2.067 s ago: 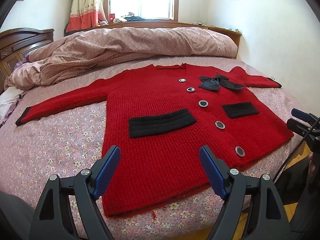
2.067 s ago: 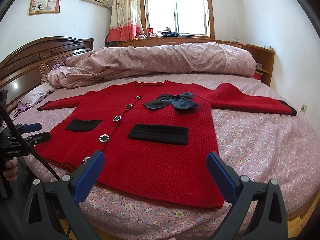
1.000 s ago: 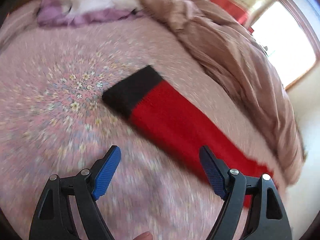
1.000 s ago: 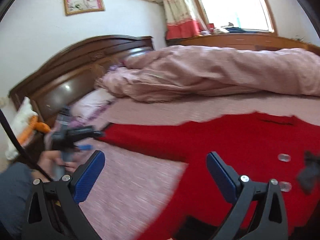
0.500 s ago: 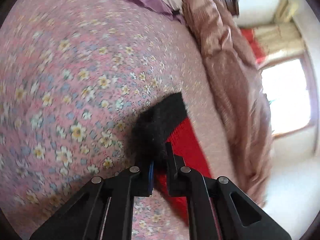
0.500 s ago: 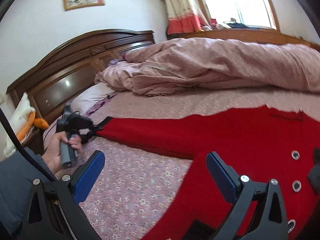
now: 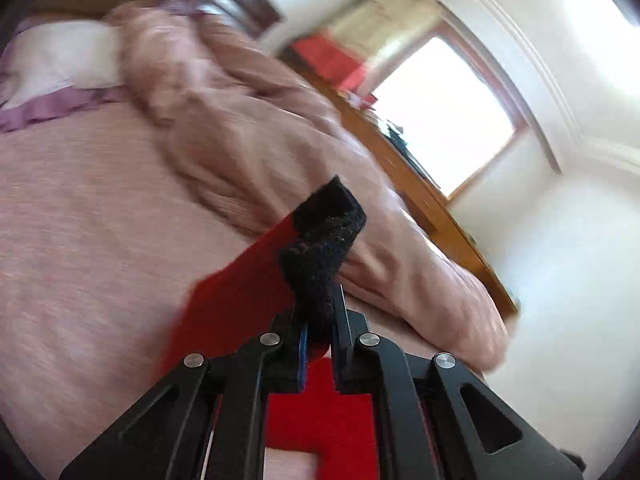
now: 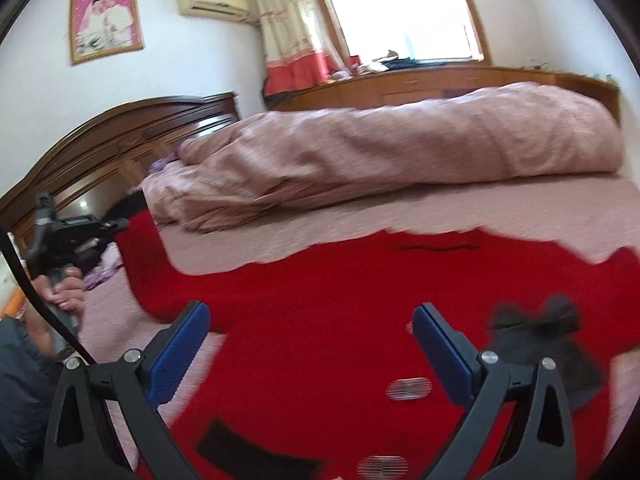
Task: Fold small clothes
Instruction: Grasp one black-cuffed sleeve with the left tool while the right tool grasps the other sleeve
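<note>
A red knitted cardigan [image 8: 360, 300] with black pockets, silver buttons and a black bow [image 8: 536, 332] lies spread on the bed. My left gripper [image 7: 320, 320] is shut on the sleeve's black cuff [image 7: 324, 236] and holds it lifted off the bedspread, the red sleeve [image 7: 236, 300] hanging below it. In the right wrist view the left gripper [image 8: 76, 228] shows at far left in a hand [image 8: 64, 292], with the sleeve [image 8: 140, 256] rising to it. My right gripper [image 8: 312, 348] hovers open over the cardigan's chest, nothing between its blue pads [image 8: 180, 352].
A bunched pink quilt [image 8: 400, 152] lies across the far side of the bed. The flowered pink bedspread [image 7: 80, 220] surrounds the cardigan. A dark wooden headboard [image 8: 100, 140] stands at left, with pillows [image 7: 60, 56] beside it. A wooden ledge [image 8: 440, 84] runs under the window.
My left gripper shut on the black cuff and has lifted it off the bed, turning toward the cardigan's body. My right gripper has swung across over the red chest toward the bow.
</note>
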`<state>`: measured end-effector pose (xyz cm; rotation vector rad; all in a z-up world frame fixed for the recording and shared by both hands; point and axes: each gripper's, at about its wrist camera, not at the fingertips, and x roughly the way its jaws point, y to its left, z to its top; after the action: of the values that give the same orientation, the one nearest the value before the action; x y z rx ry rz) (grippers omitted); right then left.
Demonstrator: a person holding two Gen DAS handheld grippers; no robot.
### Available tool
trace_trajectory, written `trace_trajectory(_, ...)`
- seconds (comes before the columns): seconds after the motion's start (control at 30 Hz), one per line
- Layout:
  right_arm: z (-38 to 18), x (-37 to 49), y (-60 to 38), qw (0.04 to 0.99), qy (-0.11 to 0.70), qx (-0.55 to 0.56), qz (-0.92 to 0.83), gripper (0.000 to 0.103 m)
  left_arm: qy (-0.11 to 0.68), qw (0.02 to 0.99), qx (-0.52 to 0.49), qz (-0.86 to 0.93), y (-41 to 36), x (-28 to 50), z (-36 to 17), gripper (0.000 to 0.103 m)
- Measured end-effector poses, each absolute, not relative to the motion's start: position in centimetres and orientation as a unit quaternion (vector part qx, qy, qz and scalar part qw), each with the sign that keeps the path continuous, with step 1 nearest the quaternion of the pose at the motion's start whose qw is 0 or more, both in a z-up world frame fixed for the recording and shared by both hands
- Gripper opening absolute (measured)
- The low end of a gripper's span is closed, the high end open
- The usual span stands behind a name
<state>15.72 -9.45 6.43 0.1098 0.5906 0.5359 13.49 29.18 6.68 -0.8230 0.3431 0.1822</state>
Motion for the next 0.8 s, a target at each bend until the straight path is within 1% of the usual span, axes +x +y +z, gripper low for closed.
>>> trace_trajectory(0.1, 7.3, 16.5, -15.5, 0.935, 0.275, 0.033, 0.220, 0.103, 0.171, 0.907, -0.382, 0.039, 22.0, 17.9, 8.9, 0.002)
trace_trajectory(0.2, 6.9, 17.5, -21.7, 0.953, 0.261, -0.010, 0.155, 0.103, 0.178, 0.917, -0.358, 0.009, 14.7, 21.9, 9.4, 0.002)
trace_trajectory(0.27, 6.3, 18.2, -25.4, 0.959, 0.255, -0.028, 0.117, 0.103, 0.191, 0.919, -0.345, -0.018, 10.1, 24.3, 8.6, 0.002)
trace_trajectory(0.3, 6.0, 18.6, -27.2, 0.960, 0.259, -0.028, 0.099, 0.103, 0.196, 0.921, -0.336, -0.023, 8.5, 25.1, 8.3, 0.002)
trace_trajectory(0.33, 5.8, 19.0, -28.5, 0.958, 0.272, -0.024, 0.086, 0.103, 0.210, 0.926, -0.313, -0.028, 5.1, 26.6, 7.5, 0.002)
trace_trajectory(0.37, 5.9, 19.5, -30.2, 0.956, 0.285, -0.009, 0.075, 0.103, 0.217, 0.928, -0.302, -0.028, 3.7, 27.3, 7.0, 0.002)
trace_trajectory(0.47, 6.0, 19.5, -34.1, 0.956, 0.280, 0.049, 0.068, 0.103, 0.249, 0.932, -0.261, -0.044, -3.3, 29.5, 3.9, 0.002)
trace_trajectory(0.53, 5.8, 19.6, -35.5, 0.952, 0.291, 0.077, 0.059, 0.103, 0.287, 0.930, -0.227, -0.048, -6.6, 31.0, 1.4, 0.002)
trace_trajectory(0.63, 5.6, 19.4, -37.0, 0.949, 0.292, 0.103, 0.057, 0.103, 0.310, 0.928, -0.196, -0.060, -9.3, 31.8, -0.1, 0.002)
trace_trajectory(0.8, 6.1, 18.8, -36.3, 0.955, 0.285, 0.065, 0.058, 0.103, 0.310, 0.934, -0.168, -0.059, -11.6, 31.1, -0.4, 0.003)
